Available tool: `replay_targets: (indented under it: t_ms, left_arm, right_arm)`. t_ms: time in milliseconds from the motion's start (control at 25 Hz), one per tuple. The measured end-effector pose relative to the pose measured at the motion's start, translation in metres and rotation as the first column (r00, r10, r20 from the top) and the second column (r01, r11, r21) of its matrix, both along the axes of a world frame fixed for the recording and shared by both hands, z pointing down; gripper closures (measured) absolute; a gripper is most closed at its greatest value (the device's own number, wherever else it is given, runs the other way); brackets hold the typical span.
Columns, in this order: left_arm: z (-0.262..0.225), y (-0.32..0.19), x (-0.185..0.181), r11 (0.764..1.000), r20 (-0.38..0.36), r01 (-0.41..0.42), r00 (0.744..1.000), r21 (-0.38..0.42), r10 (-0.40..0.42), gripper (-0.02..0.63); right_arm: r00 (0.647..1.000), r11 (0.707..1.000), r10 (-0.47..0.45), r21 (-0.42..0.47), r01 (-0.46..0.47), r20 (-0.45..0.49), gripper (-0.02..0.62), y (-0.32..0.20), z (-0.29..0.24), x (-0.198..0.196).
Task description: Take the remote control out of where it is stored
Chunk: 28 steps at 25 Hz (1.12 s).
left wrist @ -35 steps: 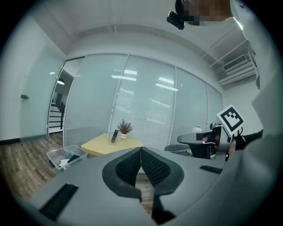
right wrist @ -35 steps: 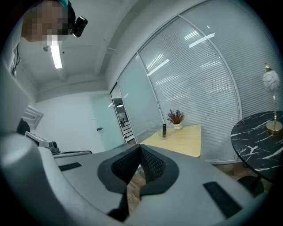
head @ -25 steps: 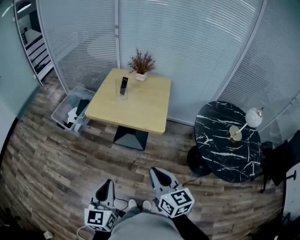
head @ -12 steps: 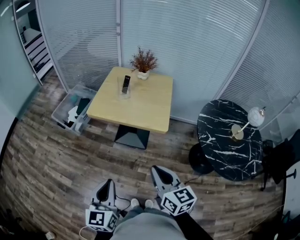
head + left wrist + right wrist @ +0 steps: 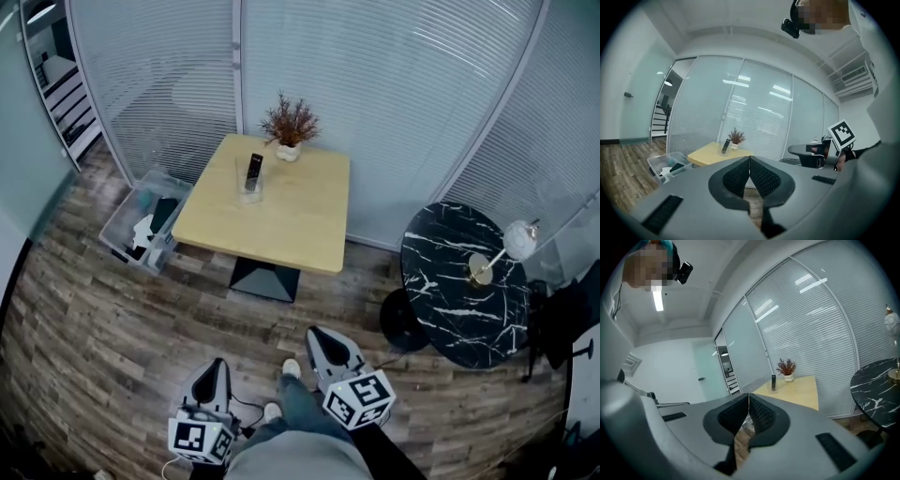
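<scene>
Presently, items in view:

1. Remote control [image 5: 254, 171]: dark and slim, standing on end in a clear holder [image 5: 247, 185]. The holder sits toward the far left part of the bench [image 5: 291, 220], well apart from both grippers.
2. Bench: square, pale wood top on a dark pedestal base, set close to a wall of glass panels with blinds [image 5: 375, 84].
3. Potted plant [image 5: 291, 127]: reddish-brown sprigs in a small white pot, at the bench's far edge, just beside the holder.
4. Storage bin [image 5: 120, 225]: clear plastic, on the wood-plank floor [image 5: 103, 328] at the bench's left side. It holds dark and white contents that cannot be told apart.
5. Second bench [image 5: 450, 300]: round with a black marble top, to the right. It carries a lamp [image 5: 504, 247] with a white globe and a brass base.
6. Left gripper [image 5: 217, 366]: held low near the person's body. Its jaws are pressed fully together with nothing between them.
7. Right gripper [image 5: 315, 335]: held low, near the left one. Its jaws are likewise closed tip to tip and empty.
8. Person's shoe [image 5: 292, 368]: on the floor between the two grippers.
</scene>
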<state>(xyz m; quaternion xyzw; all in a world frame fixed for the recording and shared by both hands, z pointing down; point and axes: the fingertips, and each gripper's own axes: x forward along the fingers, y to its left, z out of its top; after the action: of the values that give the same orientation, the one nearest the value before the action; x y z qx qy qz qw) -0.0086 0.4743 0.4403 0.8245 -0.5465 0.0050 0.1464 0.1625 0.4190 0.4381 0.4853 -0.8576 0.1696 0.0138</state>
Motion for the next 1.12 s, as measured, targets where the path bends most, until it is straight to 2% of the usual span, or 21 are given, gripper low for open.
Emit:
replay_targets:
  t_ms: [520,760,1120]
  left_arm:
    - [-0.016,-0.122,0.016,0.996,0.022,0.087,0.996,0.036,-0.088,0.598]
    - [-0.012,-0.158,0.028,0.992,0.008,0.123,0.992,0.035,-0.123,0.598]
    - [-0.009,-0.200,0.029,0.991,0.018,0.129,0.991,0.021,-0.130,0.598]
  right_arm:
    - [0.995,0.995,-0.095,-0.006,0.095,0.013,0.592,-0.137,-0.008,0.004]
    - [0.990,0.990,-0.138,-0.014,0.138,0.017,0.592,-0.174,-0.003,0.005]
    - [0.989,0.989,-0.145,-0.026,0.145,0.010,0.592,-0.213,0.001,0.008]
